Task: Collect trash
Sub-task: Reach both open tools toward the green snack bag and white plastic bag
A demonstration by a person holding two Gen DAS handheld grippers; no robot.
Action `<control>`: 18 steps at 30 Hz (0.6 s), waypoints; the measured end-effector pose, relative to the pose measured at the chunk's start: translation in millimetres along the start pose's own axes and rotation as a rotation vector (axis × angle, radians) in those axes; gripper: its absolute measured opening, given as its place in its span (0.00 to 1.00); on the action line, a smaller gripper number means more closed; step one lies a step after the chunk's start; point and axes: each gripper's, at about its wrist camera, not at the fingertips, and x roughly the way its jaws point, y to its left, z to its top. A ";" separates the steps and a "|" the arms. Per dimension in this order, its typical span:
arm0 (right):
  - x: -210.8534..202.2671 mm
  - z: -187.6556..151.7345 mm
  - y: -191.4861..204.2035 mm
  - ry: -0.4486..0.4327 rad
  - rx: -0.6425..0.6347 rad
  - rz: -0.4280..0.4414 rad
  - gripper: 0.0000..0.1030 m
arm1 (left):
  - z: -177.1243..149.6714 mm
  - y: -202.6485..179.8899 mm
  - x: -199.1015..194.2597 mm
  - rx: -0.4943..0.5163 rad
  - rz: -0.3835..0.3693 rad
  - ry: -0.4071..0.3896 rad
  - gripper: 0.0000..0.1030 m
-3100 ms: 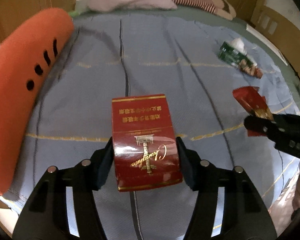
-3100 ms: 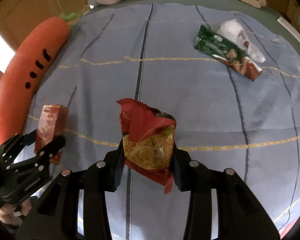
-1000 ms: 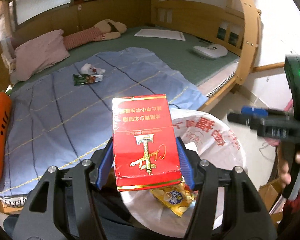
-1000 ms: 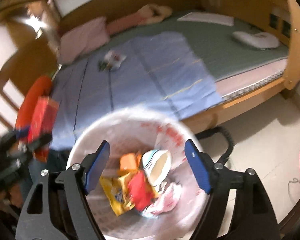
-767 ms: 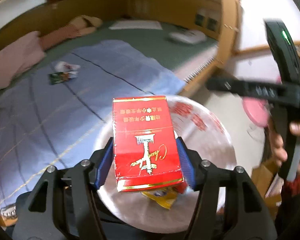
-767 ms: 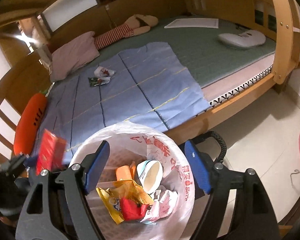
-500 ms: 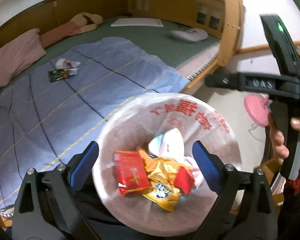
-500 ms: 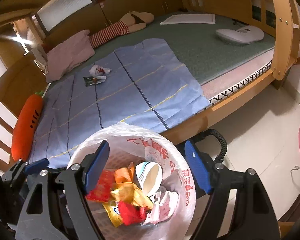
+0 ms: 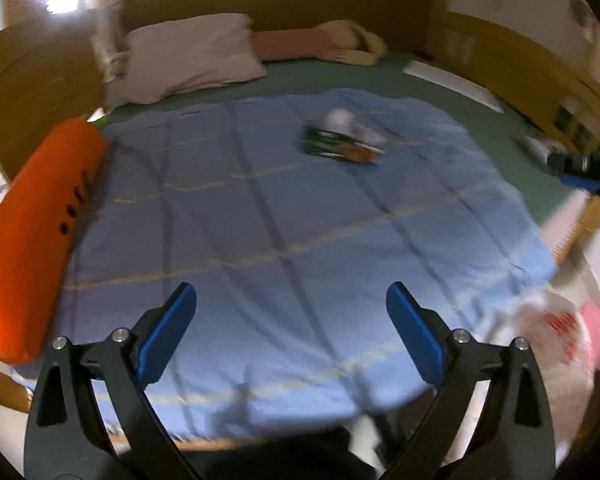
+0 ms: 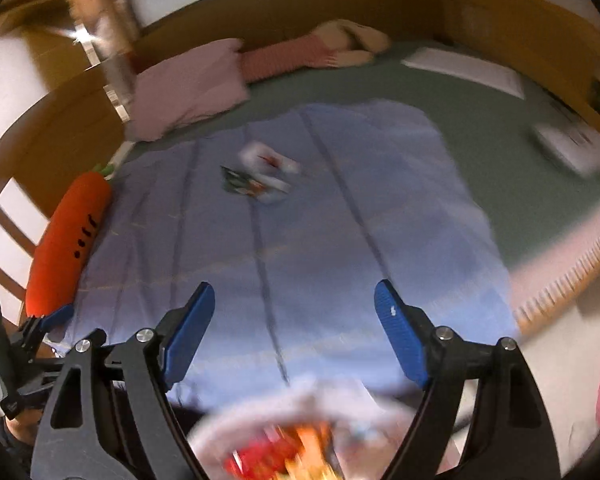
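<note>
A green snack wrapper point(image 9: 336, 149) and a crumpled white wrapper point(image 9: 346, 122) lie together on the far part of the blue blanket point(image 9: 260, 216). They also show in the right wrist view, the green one point(image 10: 240, 182) beside the white one point(image 10: 266, 162). My left gripper point(image 9: 291, 330) is open and empty above the blanket's near edge. My right gripper point(image 10: 294, 330) is open and empty above the white trash bag point(image 10: 300, 436), which holds red and orange wrappers. The bag's rim shows at the left wrist view's lower right point(image 9: 540, 344). Both views are blurred.
An orange carrot pillow point(image 9: 32, 236) lies along the blanket's left side. A pink pillow point(image 9: 188, 64) and a striped plush toy point(image 9: 320, 42) lie at the head of the bed. The wooden bed frame point(image 10: 572, 292) runs along the right.
My left gripper has opened and dropped the red box into the trash bag. Both grippers have swung from the bag back toward the bed.
</note>
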 end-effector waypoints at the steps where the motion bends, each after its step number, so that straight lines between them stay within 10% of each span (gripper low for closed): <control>1: 29.8 23.4 7.2 0.001 0.004 0.053 0.83 | 5.6 9.7 10.2 -0.004 0.022 0.005 0.93; 7: 166.9 88.9 43.4 0.112 -0.049 0.034 0.83 | 21.6 68.8 83.6 -0.026 0.108 0.084 0.93; 13: 299.5 108.4 82.1 0.188 -0.281 -0.251 0.82 | 9.3 117.4 108.0 -0.176 0.108 0.200 0.93; 18: 337.8 104.1 79.5 0.270 -0.248 -0.207 0.19 | 6.0 144.6 85.0 -0.281 0.146 0.165 0.93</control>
